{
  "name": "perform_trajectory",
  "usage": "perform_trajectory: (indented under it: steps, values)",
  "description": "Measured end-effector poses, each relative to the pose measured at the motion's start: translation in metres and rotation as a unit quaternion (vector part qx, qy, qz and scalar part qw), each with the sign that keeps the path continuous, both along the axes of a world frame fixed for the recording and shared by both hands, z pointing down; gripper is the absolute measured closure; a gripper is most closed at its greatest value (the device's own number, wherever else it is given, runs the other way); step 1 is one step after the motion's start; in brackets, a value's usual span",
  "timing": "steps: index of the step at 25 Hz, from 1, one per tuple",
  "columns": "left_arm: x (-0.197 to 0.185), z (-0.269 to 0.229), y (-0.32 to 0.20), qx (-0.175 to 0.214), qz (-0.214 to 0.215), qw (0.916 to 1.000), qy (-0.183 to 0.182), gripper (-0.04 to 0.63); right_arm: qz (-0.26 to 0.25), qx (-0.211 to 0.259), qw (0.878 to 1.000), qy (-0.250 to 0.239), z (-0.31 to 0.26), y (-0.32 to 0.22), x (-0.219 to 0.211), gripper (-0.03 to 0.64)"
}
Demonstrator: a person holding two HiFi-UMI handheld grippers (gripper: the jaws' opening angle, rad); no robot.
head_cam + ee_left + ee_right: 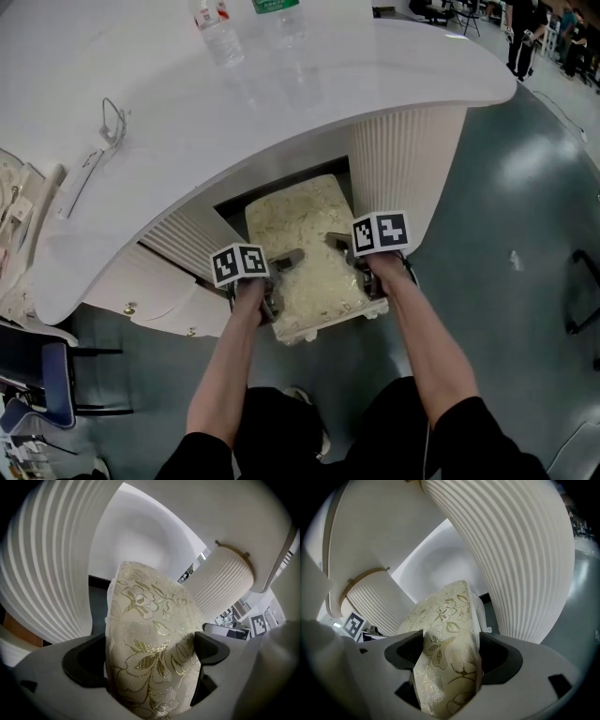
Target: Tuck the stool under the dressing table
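Left hand-held gripper (286,262), right hand-held gripper (339,242), each clamped on floral brocade stool (300,230), fluted dressing table (375,84)

One stool (305,253). One dressing table (394,66) with two fluted pedestals: left pedestal (183,239), right pedestal (403,155). Two bottles at table's far edge: left bottle (217,28), right bottle (281,19). Two grippers: left gripper (284,261), right gripper (339,242). One blue chair (52,382), beyond table's left end.
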State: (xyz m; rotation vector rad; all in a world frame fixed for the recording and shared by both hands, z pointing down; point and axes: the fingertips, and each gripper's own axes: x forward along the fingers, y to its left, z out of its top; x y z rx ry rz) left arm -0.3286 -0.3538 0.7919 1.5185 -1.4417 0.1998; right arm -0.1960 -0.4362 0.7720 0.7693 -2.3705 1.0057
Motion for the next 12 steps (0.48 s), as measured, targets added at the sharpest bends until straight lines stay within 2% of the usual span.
perform_trajectory:
  steps: [12]
  values:
    - [-0.027,-0.001,-0.031,0.012,-0.022,0.9997,0.003,0.029,-0.011,0.004,1.000,0.000,-0.002,-0.036,-0.029,0.284]
